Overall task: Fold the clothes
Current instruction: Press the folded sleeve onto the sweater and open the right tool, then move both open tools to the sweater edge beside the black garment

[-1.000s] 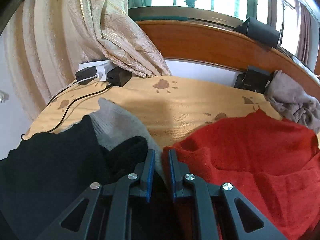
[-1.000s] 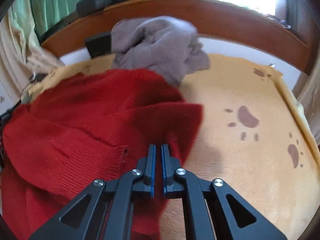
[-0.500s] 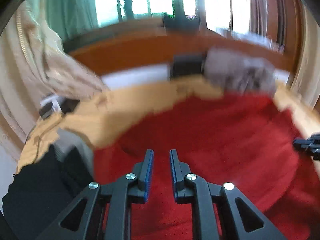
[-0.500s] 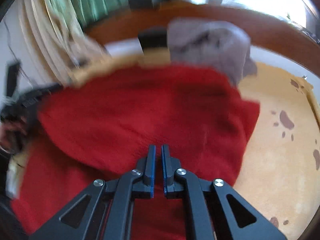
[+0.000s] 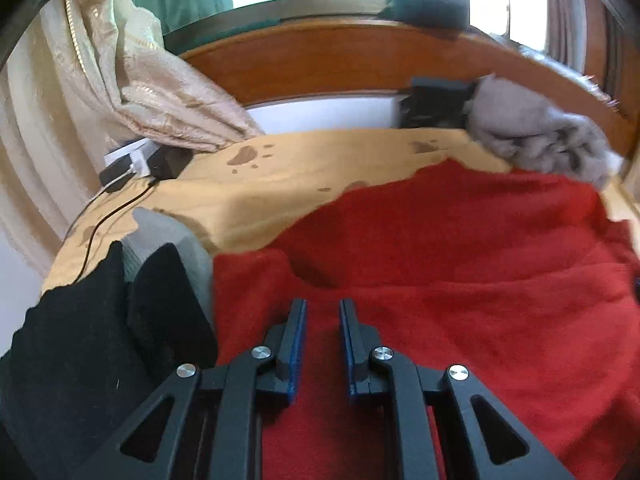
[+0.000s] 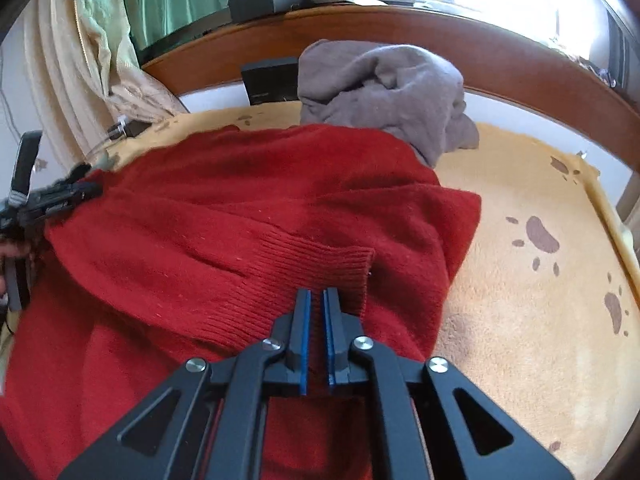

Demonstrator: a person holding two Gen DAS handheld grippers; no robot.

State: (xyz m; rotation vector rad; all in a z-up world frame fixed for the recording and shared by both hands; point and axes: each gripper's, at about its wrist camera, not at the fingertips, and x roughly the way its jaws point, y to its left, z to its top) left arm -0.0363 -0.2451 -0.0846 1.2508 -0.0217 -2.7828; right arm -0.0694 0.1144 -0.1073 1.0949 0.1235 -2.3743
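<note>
— What are our grippers doing?
— Our right gripper (image 6: pixel 316 300) pinches the red sweater's (image 6: pixel 240 208) ribbed hem at lower centre. Our left gripper (image 5: pixel 322 312) grasps the same sweater's fabric.
— And around it?
— A grey garment (image 6: pixel 384 88) lies crumpled above on the yellow blanket (image 6: pixel 520 280).

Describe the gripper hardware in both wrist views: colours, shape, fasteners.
Both match. The left gripper and the right gripper each have two slim black fingers lined with blue pads on the inner faces. Black angular linkage arms with triangular cut-outs carry them, pinned by round silver fasteners. No cables or markings show on either.
</note>
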